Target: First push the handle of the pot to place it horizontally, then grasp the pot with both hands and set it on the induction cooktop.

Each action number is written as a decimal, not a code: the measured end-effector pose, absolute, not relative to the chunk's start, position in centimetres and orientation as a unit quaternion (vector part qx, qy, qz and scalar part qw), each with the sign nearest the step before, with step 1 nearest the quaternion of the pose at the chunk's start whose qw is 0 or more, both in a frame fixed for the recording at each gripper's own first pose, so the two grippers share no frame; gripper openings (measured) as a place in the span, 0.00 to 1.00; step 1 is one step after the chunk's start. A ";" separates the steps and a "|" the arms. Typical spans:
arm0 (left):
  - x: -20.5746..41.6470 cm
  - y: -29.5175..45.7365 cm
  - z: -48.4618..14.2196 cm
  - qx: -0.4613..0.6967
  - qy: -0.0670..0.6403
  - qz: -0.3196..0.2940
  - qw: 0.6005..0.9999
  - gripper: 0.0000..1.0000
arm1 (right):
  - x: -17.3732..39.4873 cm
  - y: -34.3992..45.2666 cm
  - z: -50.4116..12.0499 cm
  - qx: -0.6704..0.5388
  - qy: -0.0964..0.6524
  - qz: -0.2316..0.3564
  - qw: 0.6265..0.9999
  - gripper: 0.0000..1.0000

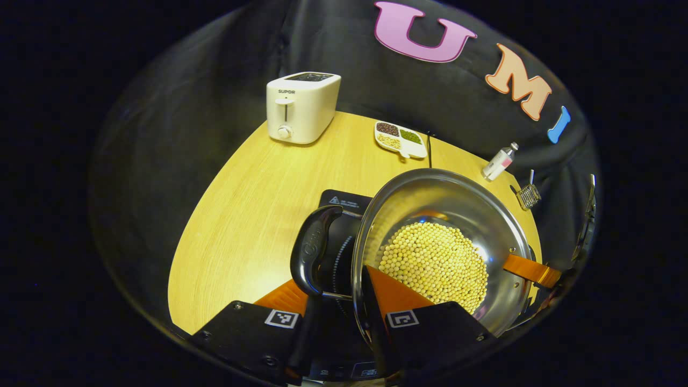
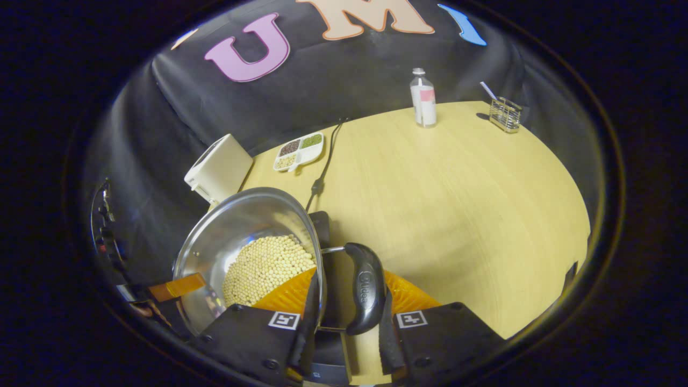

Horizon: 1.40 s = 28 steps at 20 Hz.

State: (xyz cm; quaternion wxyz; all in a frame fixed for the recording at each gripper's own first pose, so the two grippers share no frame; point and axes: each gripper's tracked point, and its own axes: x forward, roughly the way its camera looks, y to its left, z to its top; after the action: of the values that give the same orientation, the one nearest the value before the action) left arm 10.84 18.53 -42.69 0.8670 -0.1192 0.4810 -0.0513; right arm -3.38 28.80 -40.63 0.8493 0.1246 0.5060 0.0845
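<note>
1. Left gripper view: the left tongs (image 1: 338, 322) straddle the near wall of the pot (image 1: 473, 215), one finger inside against the steel, the other outside next to the pot's black side handle (image 1: 314, 250). Whether both fingers press on the wall I cannot tell.
2. The pot is a steel pan holding a heap of pale soybeans (image 1: 435, 263). It sits over the black induction cooktop (image 1: 344, 201), whose corner shows past the rim; whether it rests on the glass or is held just above it cannot be told.
3. At the pot's far rim the other gripper's finger (image 1: 529, 269) reaches in over the edge.
4. Along the counter's (image 1: 252, 204) far edge stand a white toaster (image 1: 302, 106) toward the left corner, a divided dish of beans (image 1: 400, 138) in the middle, and a small bottle (image 1: 500, 161) and wire rack (image 1: 528, 196) toward the right.
5. Right gripper view: the right tongs (image 2: 344, 328) are set around the pot's (image 2: 236, 226) rim and its black handle (image 2: 365, 287), one finger inside the wall over the soybeans (image 2: 266, 266), the other outside the handle. The handle sits between them; a firm pinch cannot be confirmed.
6. Beyond, a power cord (image 2: 325, 161) runs to the counter's (image 2: 457, 204) back edge, beside the divided dish (image 2: 299, 150) and toaster (image 2: 217, 169); bottle (image 2: 423, 99) and rack (image 2: 505, 114) stand at the far right edge.
</note>
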 end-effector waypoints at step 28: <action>11.2 20.3 -44.3 -0.125 0.483 -0.047 0.865 0.46 | -3.3 31.0 -42.6 0.127 0.509 0.089 0.847 0.45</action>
State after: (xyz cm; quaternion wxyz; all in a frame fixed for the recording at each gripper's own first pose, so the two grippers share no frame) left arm 11.21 20.29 -44.30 0.8652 -0.1254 0.4831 -0.0470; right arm -3.25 31.03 -42.62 0.8468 0.1266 0.5088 0.0892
